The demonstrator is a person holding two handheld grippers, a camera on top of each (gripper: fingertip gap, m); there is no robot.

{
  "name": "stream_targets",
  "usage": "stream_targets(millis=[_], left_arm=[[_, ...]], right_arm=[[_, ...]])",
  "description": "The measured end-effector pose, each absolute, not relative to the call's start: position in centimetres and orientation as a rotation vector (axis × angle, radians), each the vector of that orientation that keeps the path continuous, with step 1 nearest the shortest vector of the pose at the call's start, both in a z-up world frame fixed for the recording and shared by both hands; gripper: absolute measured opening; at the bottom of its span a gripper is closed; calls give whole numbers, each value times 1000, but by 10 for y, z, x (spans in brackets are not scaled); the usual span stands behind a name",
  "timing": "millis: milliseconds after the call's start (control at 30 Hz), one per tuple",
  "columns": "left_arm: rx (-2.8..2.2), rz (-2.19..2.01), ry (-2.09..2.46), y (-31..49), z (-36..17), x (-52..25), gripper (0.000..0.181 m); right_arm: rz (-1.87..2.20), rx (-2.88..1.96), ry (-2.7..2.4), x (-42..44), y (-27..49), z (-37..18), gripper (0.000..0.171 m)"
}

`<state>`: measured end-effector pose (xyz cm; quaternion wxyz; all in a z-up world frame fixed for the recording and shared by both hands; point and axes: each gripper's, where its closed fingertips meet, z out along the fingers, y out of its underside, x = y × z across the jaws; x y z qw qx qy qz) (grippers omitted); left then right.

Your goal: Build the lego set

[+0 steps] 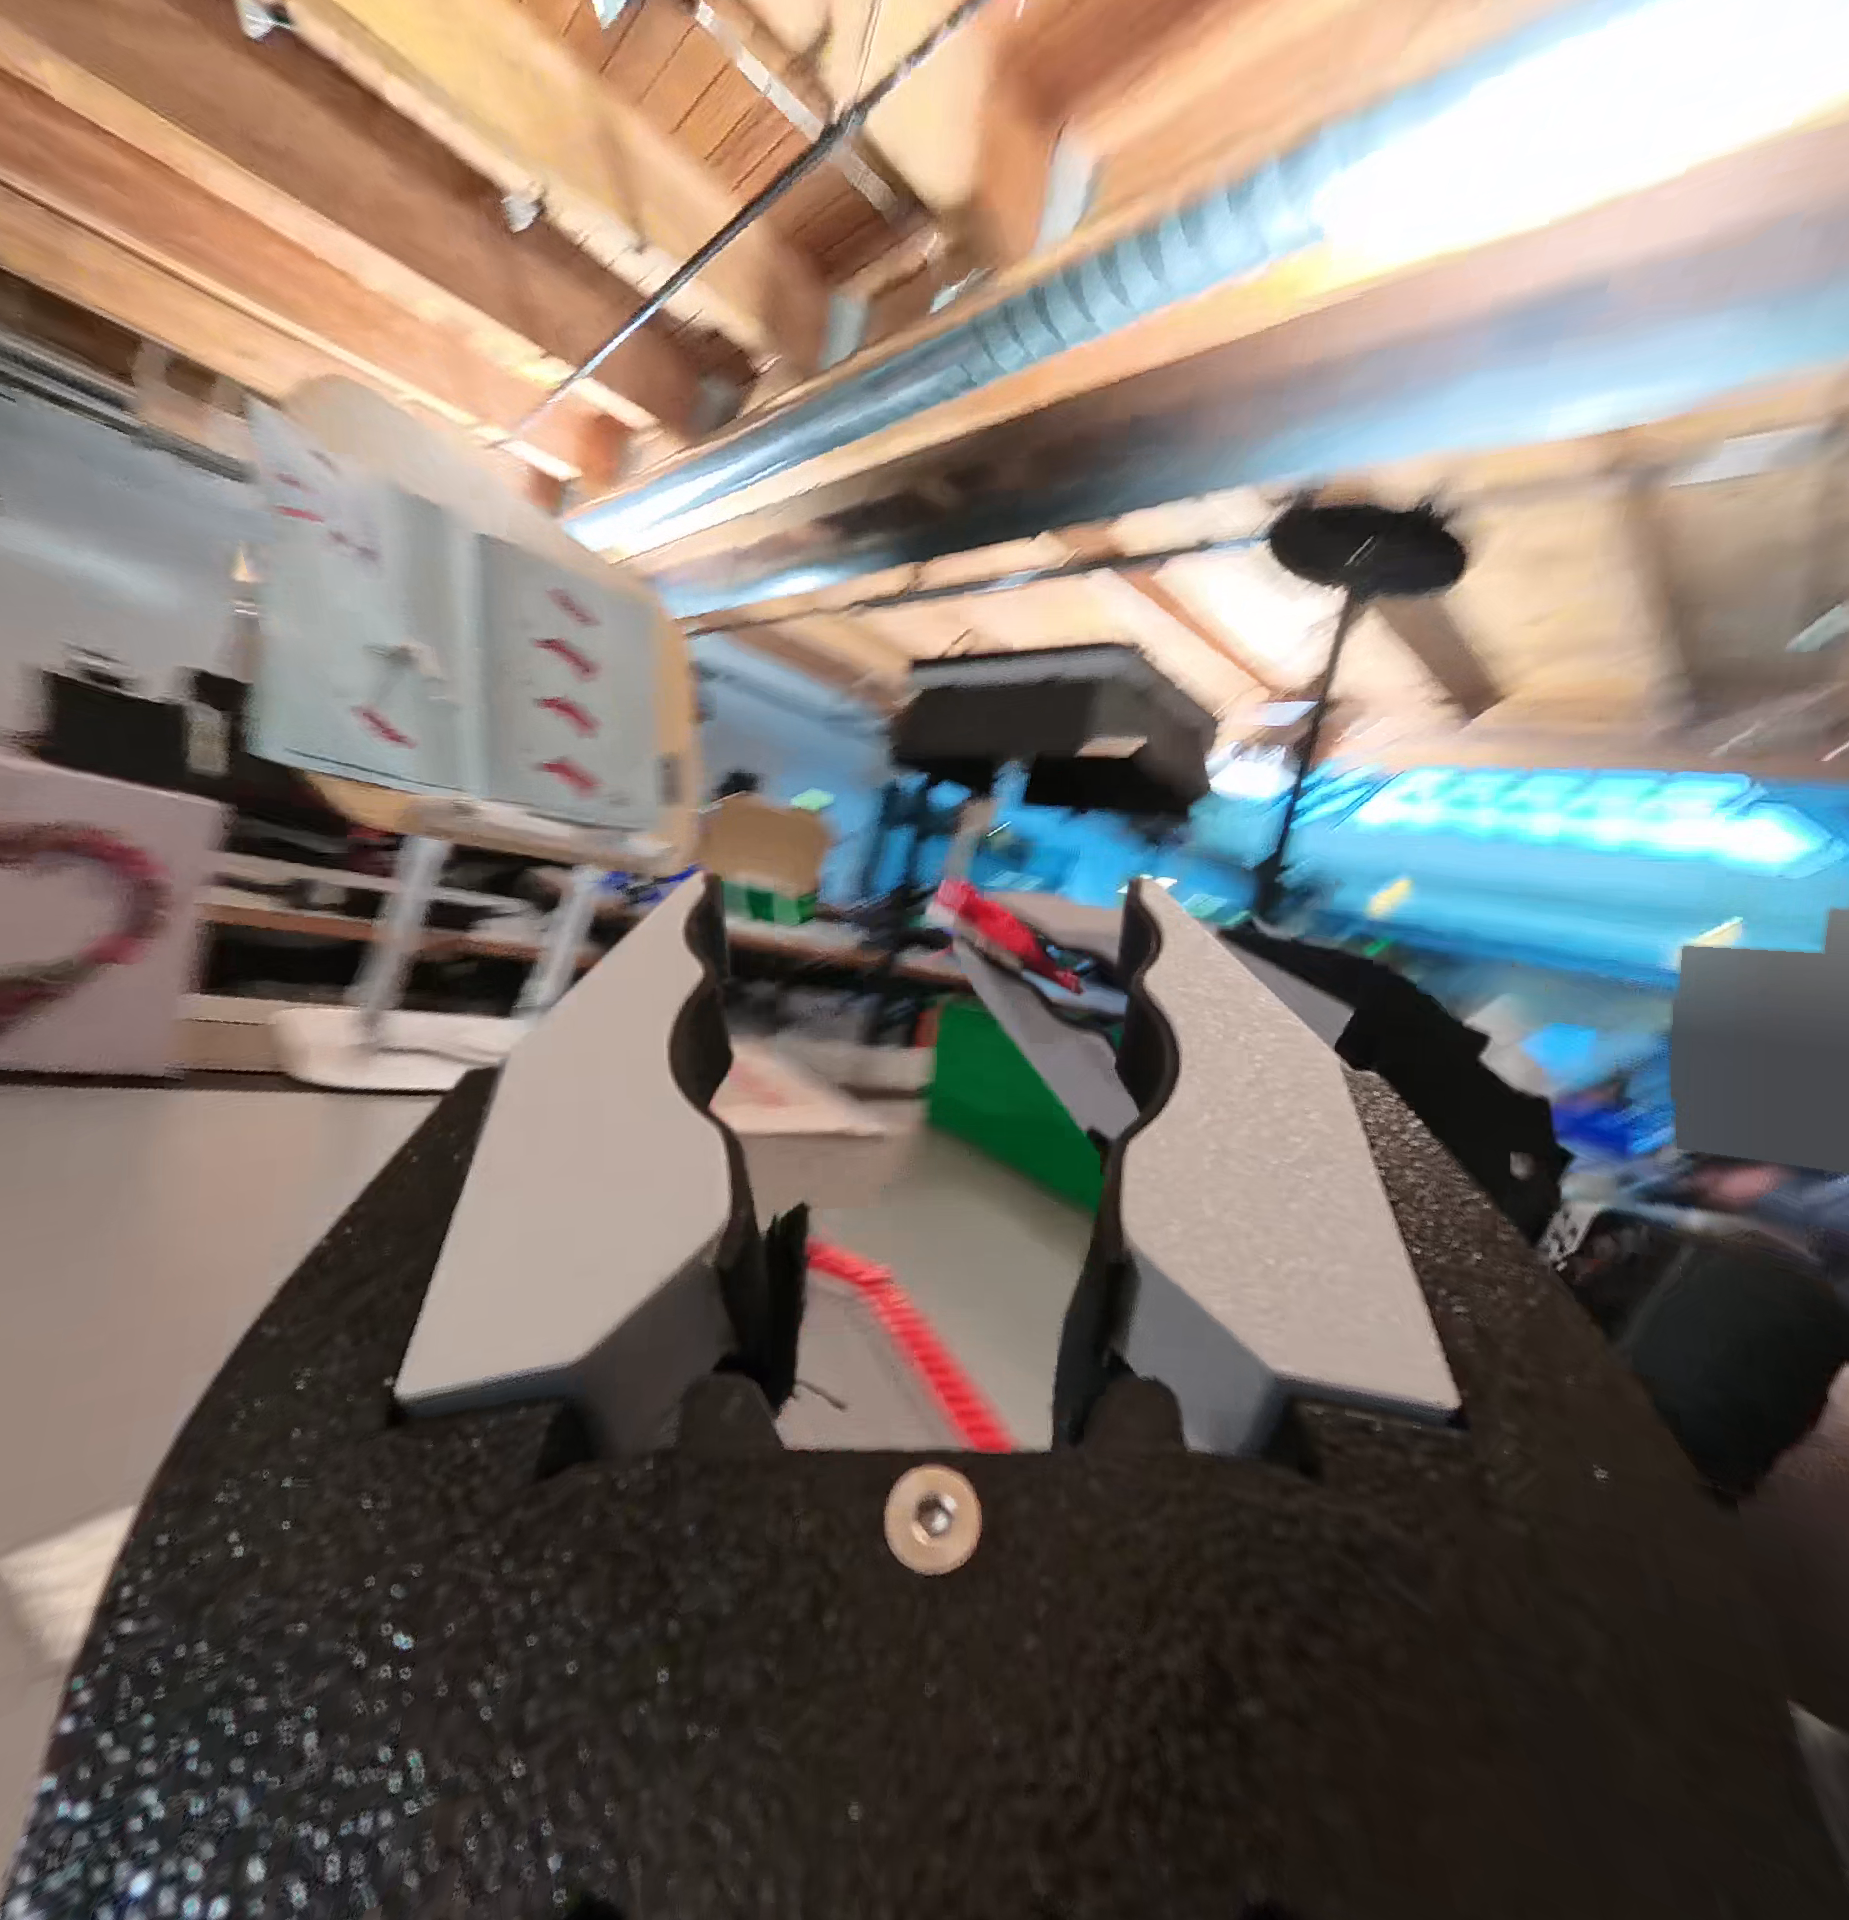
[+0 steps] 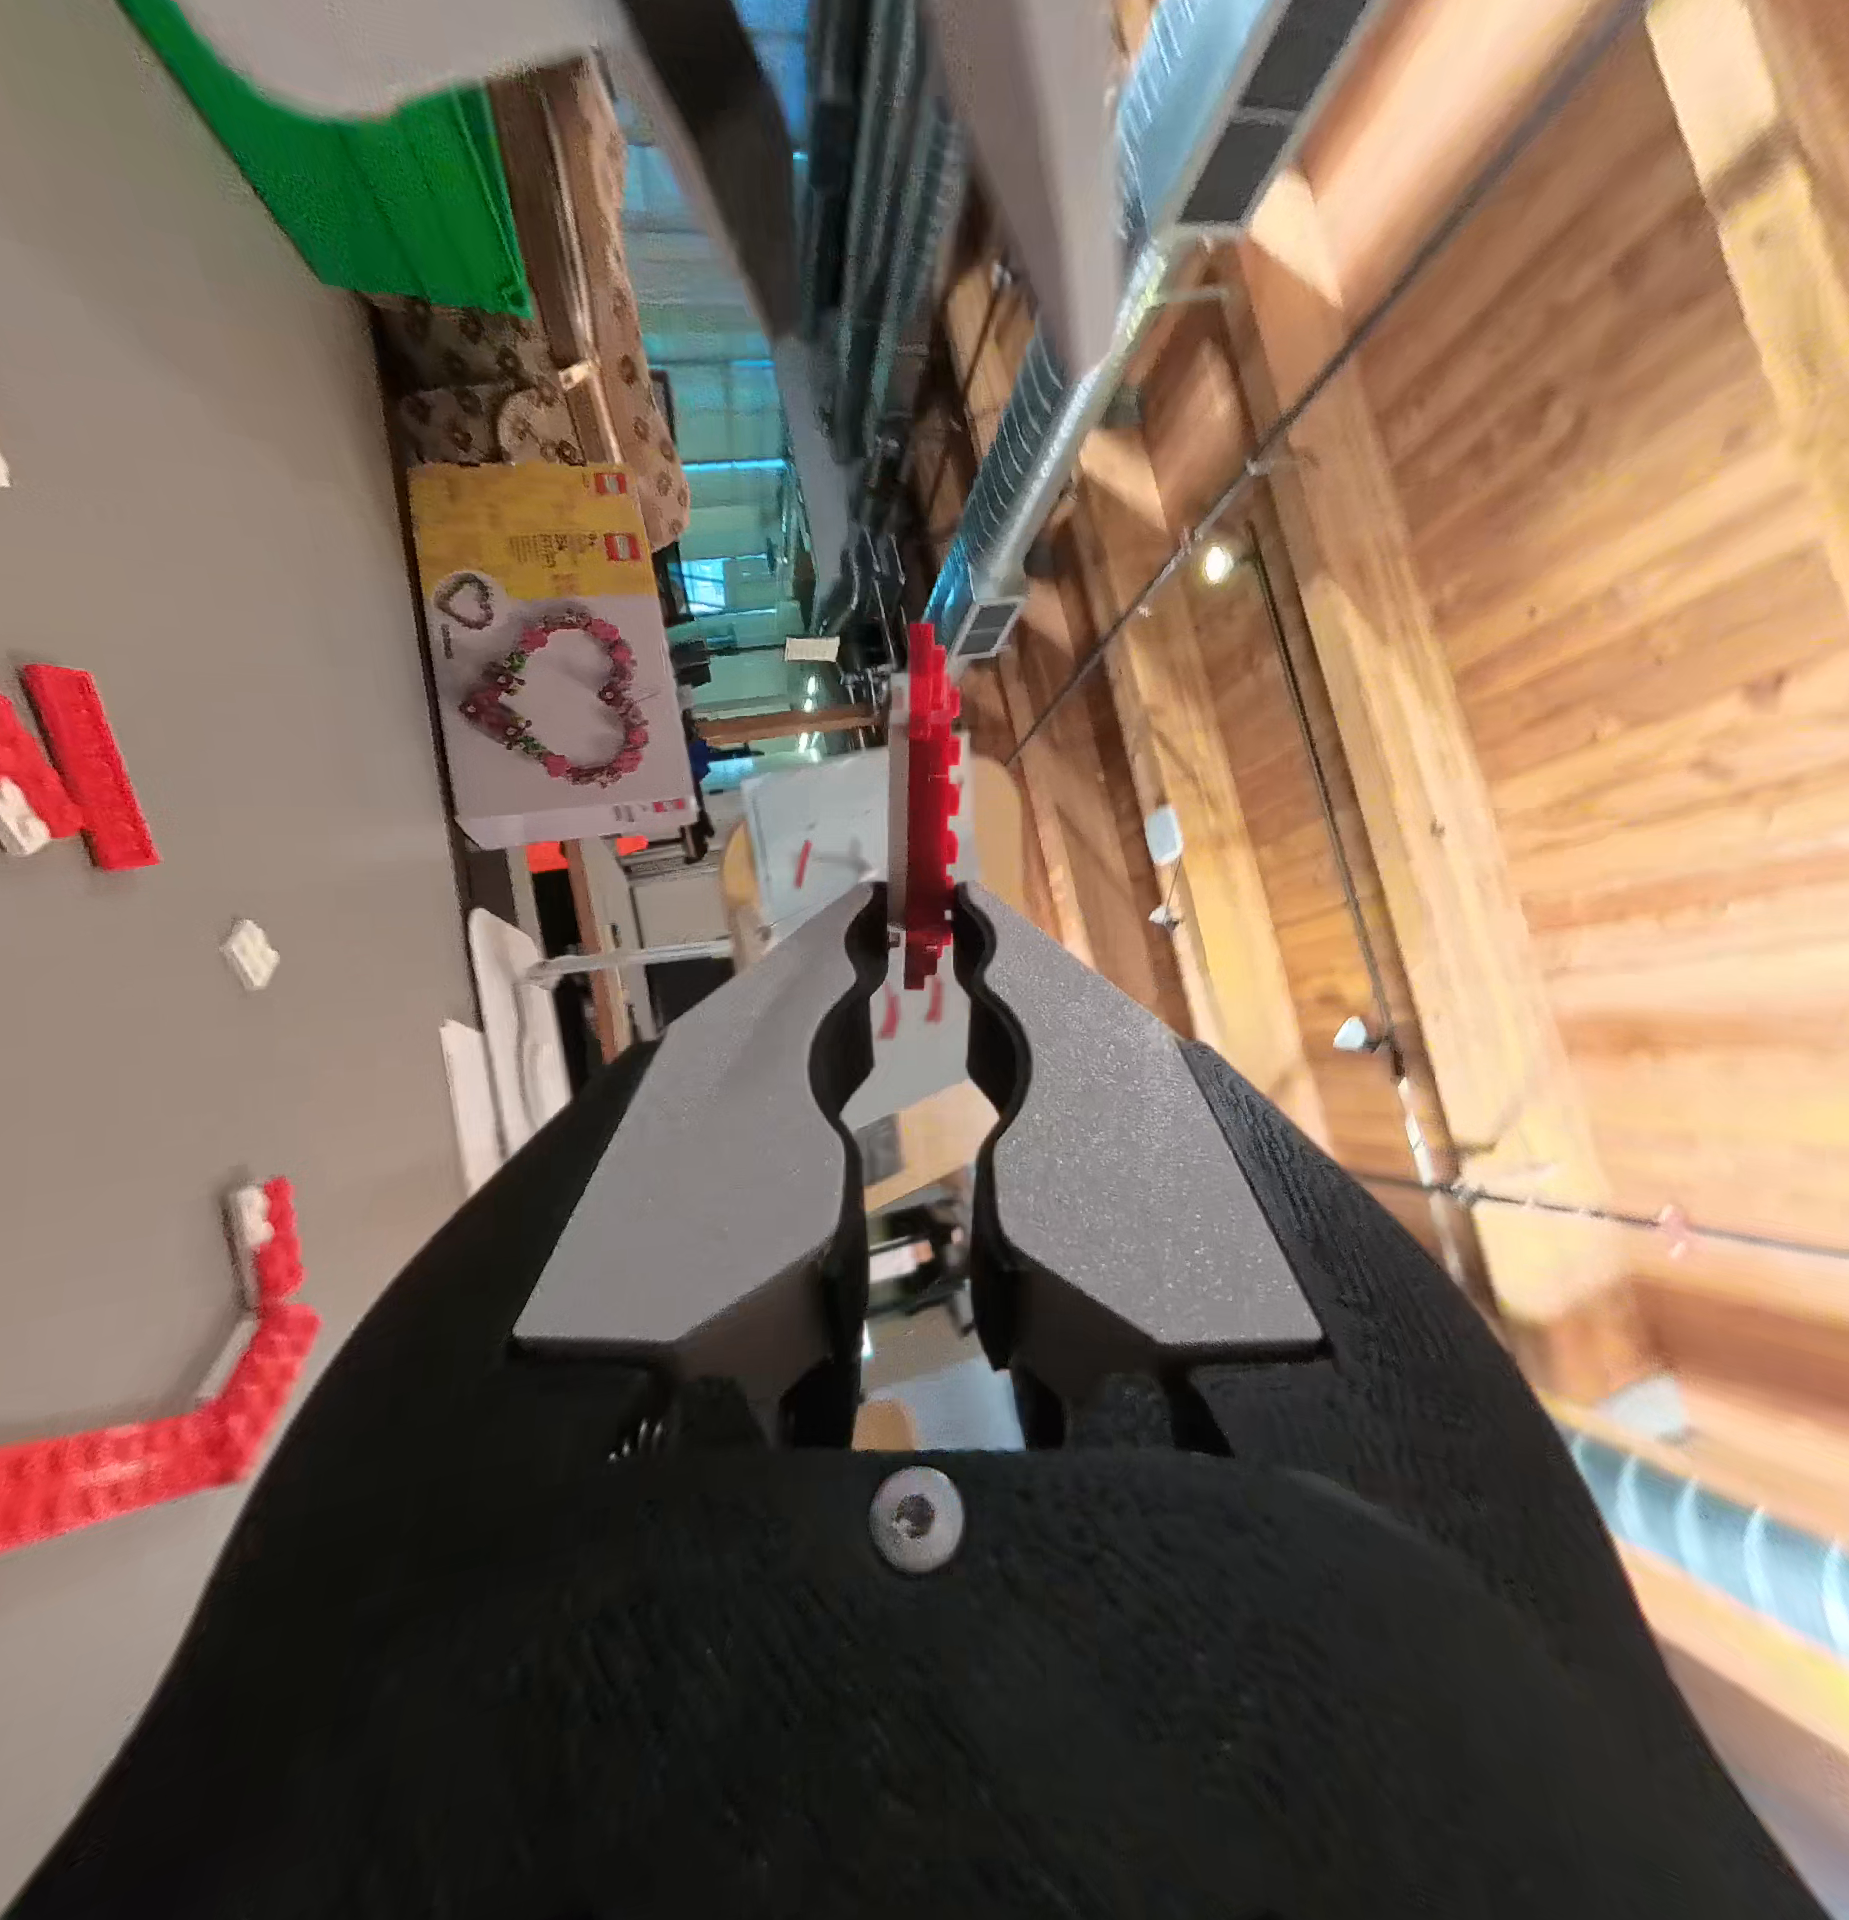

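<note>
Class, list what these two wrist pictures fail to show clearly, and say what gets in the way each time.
- Left wrist view: instruction booklet on its stand, pages smeared by motion blur.
- Left wrist view: green baseplate, partly behind the right gripper.
- Right wrist view: red angled strip, cut off by the left edge.
- Right wrist view: red and white piece, seen edge-on, shape unclear.

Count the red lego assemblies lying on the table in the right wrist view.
2: a straight red stack at the left edge, and a long bent red strip at lower left. More may lie outside the frame.
</note>
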<state>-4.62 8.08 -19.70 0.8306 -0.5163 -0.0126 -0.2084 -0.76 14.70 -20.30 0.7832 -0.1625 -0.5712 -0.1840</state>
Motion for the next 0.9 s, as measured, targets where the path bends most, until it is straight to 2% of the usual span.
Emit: stream_targets(millis=[200,400,533,733,900], left_arm=[[-1295,-137,49,109,-220,-70,72],[-1391,-196,124,100,-265,-64,67],[-1326,-200,158,90,-256,-59,62],[-1398,-187,231,84,-266,-51,64],[-1422,-183,219,83,-268,-50,58]], right_arm=[[-319,-485,-1204,-29,176,-253,9],[-252,-454,-1233,-35,160,-261,9],[-232,-363,-1327,-39,141,-279,9],[-178,-318,-1321,-43,125,-274,10],[-197,-249,-1328,-44,115,-274,10]])
